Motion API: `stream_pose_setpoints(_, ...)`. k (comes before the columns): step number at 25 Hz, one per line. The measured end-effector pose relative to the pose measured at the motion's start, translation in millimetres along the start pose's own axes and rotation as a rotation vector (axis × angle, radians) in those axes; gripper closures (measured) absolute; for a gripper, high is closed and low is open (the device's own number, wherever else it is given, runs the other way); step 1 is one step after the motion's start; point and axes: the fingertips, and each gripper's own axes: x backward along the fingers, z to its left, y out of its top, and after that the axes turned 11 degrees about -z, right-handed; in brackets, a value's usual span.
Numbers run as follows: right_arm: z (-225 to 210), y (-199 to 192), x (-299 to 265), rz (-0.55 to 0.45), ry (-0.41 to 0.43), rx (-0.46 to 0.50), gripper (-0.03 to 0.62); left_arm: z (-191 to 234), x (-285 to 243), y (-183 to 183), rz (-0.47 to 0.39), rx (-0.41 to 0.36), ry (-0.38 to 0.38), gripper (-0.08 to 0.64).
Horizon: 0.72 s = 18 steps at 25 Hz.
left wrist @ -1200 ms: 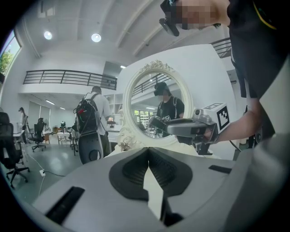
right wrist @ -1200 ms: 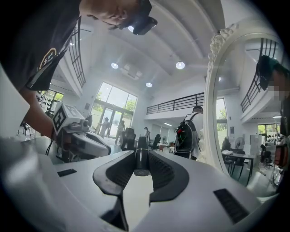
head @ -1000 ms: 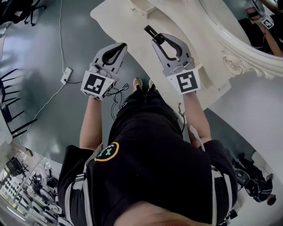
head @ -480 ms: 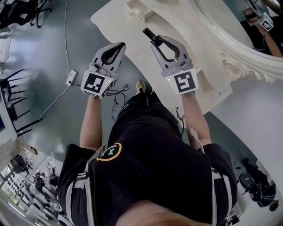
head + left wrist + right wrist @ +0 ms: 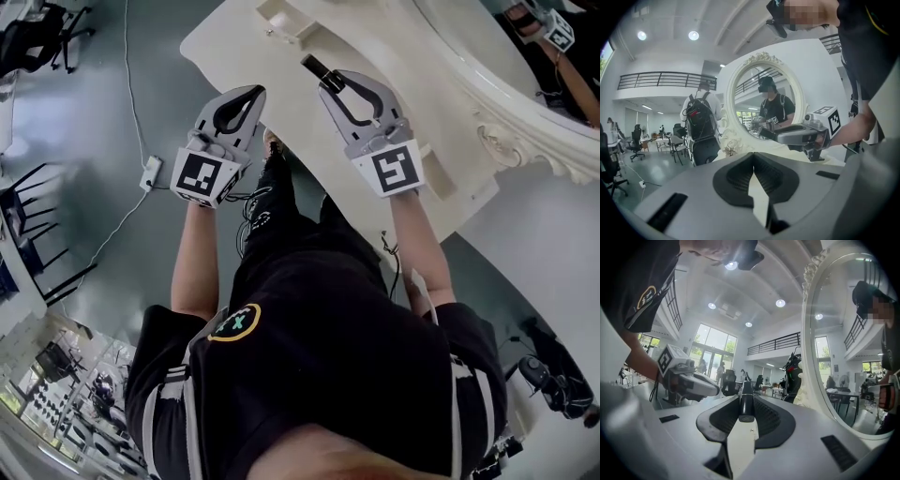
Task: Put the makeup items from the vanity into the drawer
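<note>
In the head view my right gripper (image 5: pixel 328 79) is over the cream vanity top (image 5: pixel 244 47), shut on a slim black makeup tube (image 5: pixel 317 68) that sticks out past its tips. The right gripper view shows the same tube (image 5: pixel 746 401) upright between the ribbed pads, in front of the oval mirror (image 5: pixel 839 357). To its left my left gripper (image 5: pixel 251 94) hangs at the vanity's near edge, jaws together and empty. In the left gripper view those pads (image 5: pixel 740 176) meet with nothing between them, and the right gripper (image 5: pixel 799 136) shows beyond them.
The big white-framed mirror (image 5: pixel 511 141) rises along the vanity's right side. A small raised cream compartment (image 5: pixel 281 17) sits at the vanity's far end. Grey floor with a power strip (image 5: pixel 148 172) and cable lies to the left. A person with a backpack (image 5: pixel 701 126) stands beyond.
Both grippers keep their hold and place. The person's legs have stepped closer under the vanity edge, and the head view has shifted slightly.
</note>
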Motion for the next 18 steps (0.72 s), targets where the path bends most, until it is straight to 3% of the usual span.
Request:
stream_pose_setpoints(11, -27.2, -58.6, -110.9, 0.124, -0.165, 0.023, 0.476, 137.3, -46.8, -44.0, -0.038, 0.063, -0.161, 0.538)
stream_pose_setpoints(18, -41.9, -74.8, -152.8, 0.192, -0.225, 0.052, 0.476, 185.8, -68.1, -44.1, -0.076, 0.082, -0.231, 0.538)
